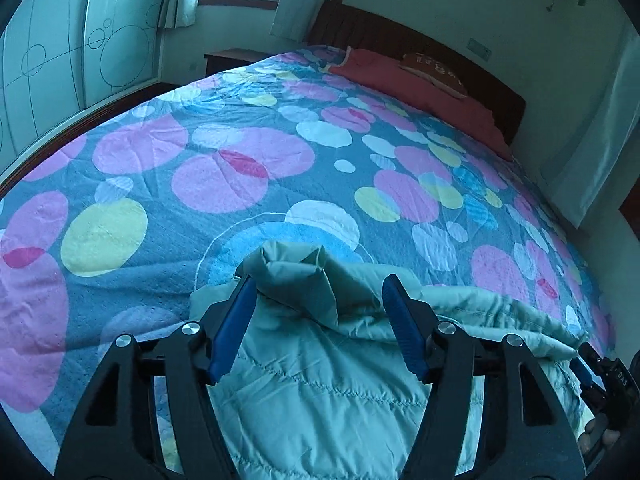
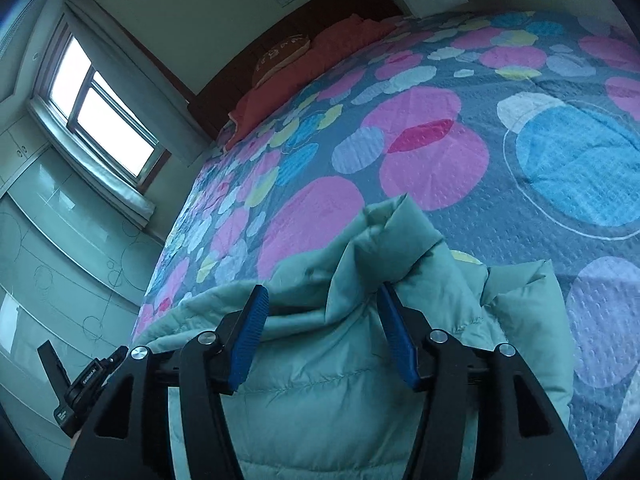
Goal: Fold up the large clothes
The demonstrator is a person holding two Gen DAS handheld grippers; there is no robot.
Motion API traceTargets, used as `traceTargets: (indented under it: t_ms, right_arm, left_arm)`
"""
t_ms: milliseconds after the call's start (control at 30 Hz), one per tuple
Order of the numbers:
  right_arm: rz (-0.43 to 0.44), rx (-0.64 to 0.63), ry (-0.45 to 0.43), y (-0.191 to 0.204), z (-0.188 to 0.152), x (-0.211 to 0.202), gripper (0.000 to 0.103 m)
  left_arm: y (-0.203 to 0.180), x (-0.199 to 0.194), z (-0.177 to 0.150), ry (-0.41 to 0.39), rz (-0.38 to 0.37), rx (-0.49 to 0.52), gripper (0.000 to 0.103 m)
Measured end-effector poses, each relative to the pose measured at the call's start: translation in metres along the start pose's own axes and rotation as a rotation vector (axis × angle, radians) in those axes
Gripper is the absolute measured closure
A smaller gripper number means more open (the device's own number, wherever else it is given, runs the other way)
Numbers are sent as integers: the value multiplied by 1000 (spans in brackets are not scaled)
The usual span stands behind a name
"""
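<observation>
A pale green quilted puffer jacket (image 1: 320, 380) lies bunched at the near edge of a bed. My left gripper (image 1: 318, 286) is open; its blue pads (image 1: 232, 328) stand wide on either side of a raised fold of the jacket, and whether they touch it I cannot tell. In the right wrist view the jacket (image 2: 328, 392) fills the lower middle. My right gripper (image 2: 324, 294) is open too, with a puffed fold rising between its blue pads (image 2: 396, 340). The other gripper shows at the far edge of each view (image 1: 600, 376) (image 2: 80, 392).
The bed carries a blue-grey cover with pink, yellow and blue circles (image 1: 280, 168). A red blanket (image 1: 420, 92) and a brown pillow (image 1: 436, 70) lie by the dark headboard (image 1: 400, 36). A wardrobe (image 1: 60, 60) and a window (image 2: 100, 112) stand beyond the bed.
</observation>
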State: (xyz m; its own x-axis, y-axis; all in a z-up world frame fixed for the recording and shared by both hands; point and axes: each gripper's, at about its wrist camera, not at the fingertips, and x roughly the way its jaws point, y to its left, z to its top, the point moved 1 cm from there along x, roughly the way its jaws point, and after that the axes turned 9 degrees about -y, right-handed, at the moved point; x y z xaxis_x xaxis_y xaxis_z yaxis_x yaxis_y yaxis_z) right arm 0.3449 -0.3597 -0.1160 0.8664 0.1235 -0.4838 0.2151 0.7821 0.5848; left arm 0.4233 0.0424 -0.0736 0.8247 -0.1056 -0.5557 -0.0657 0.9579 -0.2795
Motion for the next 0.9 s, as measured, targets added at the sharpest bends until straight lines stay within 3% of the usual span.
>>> traceTargets:
  t_ms: [200,333,533,700,800,900]
  right_arm:
    - [-41,-172,50,36,-8,10,46]
    - [-49,-290,89,64,-13,38,47]
    - [-151,-457,177,76,-36,87,46]
    - [-151,-462,183,70,-45,94,46]
    - [-146,-444,182,66,-36,84,46]
    - [-180,-412,125,53,-20,64,46]
  left_arm:
    - [-18,4,-10,50,-2,90,38]
    - [-26,24,-15,63,14,101,38]
    - [-36,58,-33,125,62,173,38]
    - [-45,68,-43,137,81,243,38]
    - [-40,57,-35,157,66,218,38]
    - [-27,45,-26,132,64,188,38]
